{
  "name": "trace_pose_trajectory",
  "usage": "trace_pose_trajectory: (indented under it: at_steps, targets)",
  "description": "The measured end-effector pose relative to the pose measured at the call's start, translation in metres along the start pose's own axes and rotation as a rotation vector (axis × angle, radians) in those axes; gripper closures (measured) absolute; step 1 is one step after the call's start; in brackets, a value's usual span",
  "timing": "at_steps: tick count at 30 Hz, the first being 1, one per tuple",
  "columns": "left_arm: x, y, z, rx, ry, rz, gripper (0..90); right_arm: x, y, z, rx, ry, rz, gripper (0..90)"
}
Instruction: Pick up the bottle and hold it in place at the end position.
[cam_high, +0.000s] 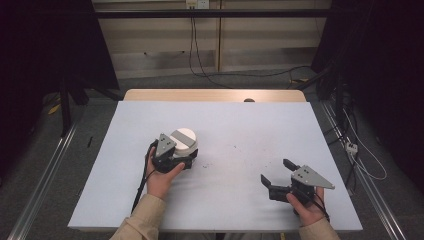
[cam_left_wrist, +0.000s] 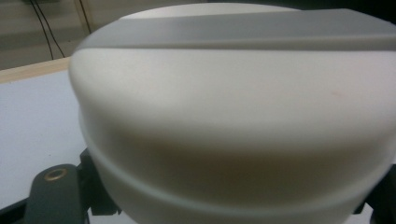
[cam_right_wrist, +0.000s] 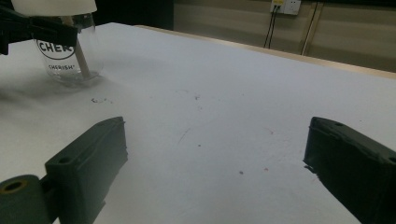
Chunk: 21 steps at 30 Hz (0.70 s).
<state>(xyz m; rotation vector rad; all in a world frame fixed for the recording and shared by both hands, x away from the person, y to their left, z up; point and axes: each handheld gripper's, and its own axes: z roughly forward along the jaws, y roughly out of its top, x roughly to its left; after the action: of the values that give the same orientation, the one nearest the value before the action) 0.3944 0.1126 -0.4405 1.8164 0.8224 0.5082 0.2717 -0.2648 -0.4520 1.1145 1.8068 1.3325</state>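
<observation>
A clear jar with a white lid stands upright on the counter, left of the middle and about midway between the far and near edges; black lettering shows on its glass in the right gripper view. The left gripper is clamped around the jar on its near side, just under the lid. The right gripper hovers near the counter's near right corner, well apart from the jar, its jaws spread wide with nothing between them.
</observation>
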Motion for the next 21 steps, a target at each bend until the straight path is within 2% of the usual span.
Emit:
trace_pose_trajectory:
  at_steps: [2,5,10,12,14,21]
  targets:
    - [0.000,0.001,0.000,-0.004,-0.002,0.001,18.4,0.000,0.000,0.000,0.002,0.002,-0.004,5.3]
    - [-0.002,0.004,0.001,0.001,-0.023,0.029,18.4,0.000,0.000,0.000,0.001,0.002,-0.008,5.3]
    - [-0.004,0.005,0.002,0.002,-0.043,0.020,18.4,0.001,0.002,0.001,-0.003,0.001,-0.008,5.3]
    - [-0.004,0.007,0.002,0.004,-0.045,0.031,18.4,0.002,0.002,0.001,-0.003,0.003,-0.013,5.3]
    - [-0.005,0.008,0.003,-0.001,-0.049,0.021,18.4,0.002,0.002,0.001,-0.003,0.002,-0.015,5.3]
    - [-0.006,0.014,0.010,-0.007,-0.069,0.023,18.4,-0.001,0.000,-0.001,-0.002,-0.013,-0.005,5.3]
